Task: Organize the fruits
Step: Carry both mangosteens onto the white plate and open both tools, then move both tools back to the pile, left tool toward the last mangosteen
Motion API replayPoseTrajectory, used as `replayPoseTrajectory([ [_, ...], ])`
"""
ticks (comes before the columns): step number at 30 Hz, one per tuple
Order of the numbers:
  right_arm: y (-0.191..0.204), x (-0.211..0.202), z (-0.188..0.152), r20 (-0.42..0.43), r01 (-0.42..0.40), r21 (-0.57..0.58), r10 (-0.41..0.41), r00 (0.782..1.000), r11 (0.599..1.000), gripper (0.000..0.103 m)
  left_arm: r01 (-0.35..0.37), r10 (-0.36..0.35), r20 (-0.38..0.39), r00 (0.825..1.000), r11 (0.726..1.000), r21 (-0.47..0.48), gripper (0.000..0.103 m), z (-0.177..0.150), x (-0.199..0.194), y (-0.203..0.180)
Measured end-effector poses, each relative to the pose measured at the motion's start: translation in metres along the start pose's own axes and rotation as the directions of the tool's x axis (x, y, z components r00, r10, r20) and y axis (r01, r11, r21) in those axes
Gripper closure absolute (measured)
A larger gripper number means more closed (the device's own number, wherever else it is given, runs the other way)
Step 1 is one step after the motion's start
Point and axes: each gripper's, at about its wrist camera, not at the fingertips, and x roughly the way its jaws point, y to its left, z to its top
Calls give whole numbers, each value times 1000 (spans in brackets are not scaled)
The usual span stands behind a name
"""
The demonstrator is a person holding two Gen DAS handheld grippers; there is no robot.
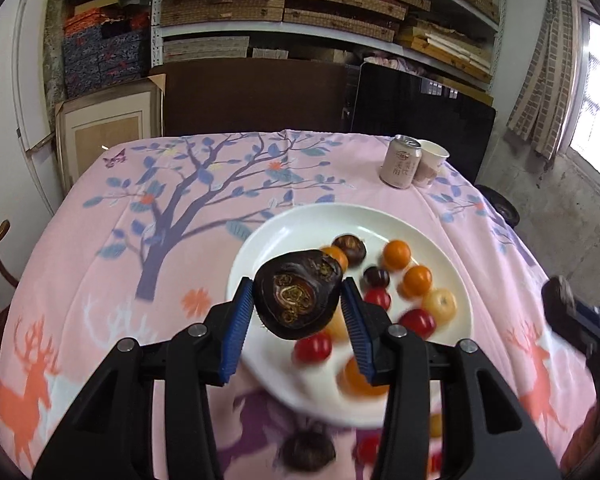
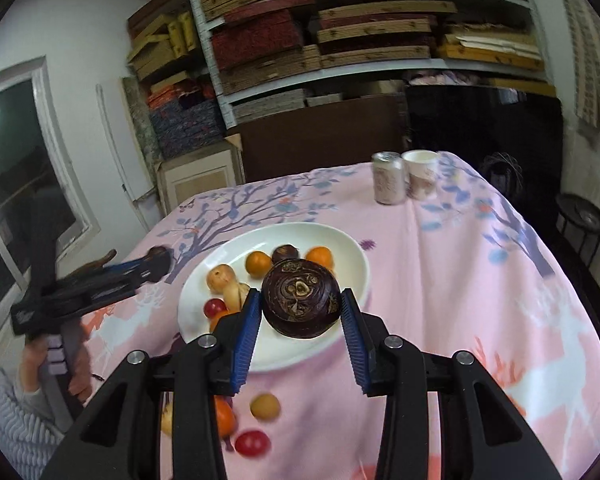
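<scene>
L hand-held gripper (image 1: 298,300): pinching dark water chestnut (image 1: 298,294), above near-left rim of white plate (image 1: 276,232) | R hand-held gripper (image 2: 300,310): pinching second chestnut (image 2: 300,304) over plate's near edge | drop point: forward and down, both equally near | loose fruit on table (image 2: 440,280) below.
</scene>
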Motion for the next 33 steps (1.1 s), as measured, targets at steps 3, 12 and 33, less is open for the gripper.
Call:
replayPoseTrajectory([
  [3, 22, 34, 6, -41, -26, -70, 23, 999, 997, 62, -5, 5, -37, 999, 1000, -2, 59, 16, 37, -1],
  [12, 32, 117, 10, -156, -65, -89, 50, 986, 994, 61, 13, -17, -93, 995, 999, -46, 59, 30, 109, 12],
  [33, -31, -11, -65, 83, 3, 166, -17, 996, 986, 8, -101, 104, 28, 994, 989, -110, 9, -124, -57, 39],
])
